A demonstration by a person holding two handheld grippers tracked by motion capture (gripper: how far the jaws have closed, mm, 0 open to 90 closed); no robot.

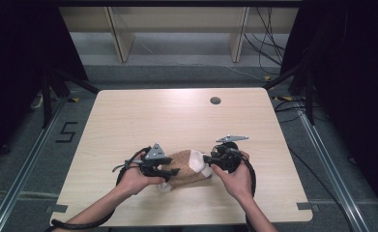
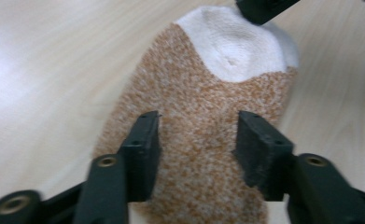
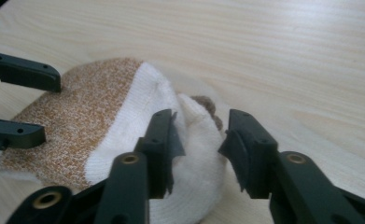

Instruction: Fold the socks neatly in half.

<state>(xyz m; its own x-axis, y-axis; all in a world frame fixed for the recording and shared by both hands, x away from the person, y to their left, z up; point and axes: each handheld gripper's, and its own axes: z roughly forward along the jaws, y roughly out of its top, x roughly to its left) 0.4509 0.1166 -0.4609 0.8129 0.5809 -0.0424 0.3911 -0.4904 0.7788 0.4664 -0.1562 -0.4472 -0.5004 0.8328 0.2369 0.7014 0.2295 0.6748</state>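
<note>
A: Pale wooden table point(image 1: 128, 116) first, round hole point(image 1: 215, 100) near the far edge. Fuzzy orange-and-white sock point(image 1: 189, 170) lying near the front edge.

B: Yep. Left gripper point(image 2: 196, 135) spread open over the orange part, not pinching. Right gripper point(image 3: 199, 140) also open, straddling the bunched white end. Both hand-held.

Pale wood surface point(image 1: 177, 121) on grey floor point(image 1: 27, 159), dark surroundings.
Round hole point(image 1: 215, 100) near far right edge of surface. Black curtains point(image 1: 12, 58) on both sides. Pale wooden frame point(image 1: 121, 38) beyond the far edge, cables point(image 1: 268, 43) trailing on floor at right. Metal rails point(image 1: 24, 169) flank the surface; "5" point(image 1: 66, 131) marked on floor, left.
</note>
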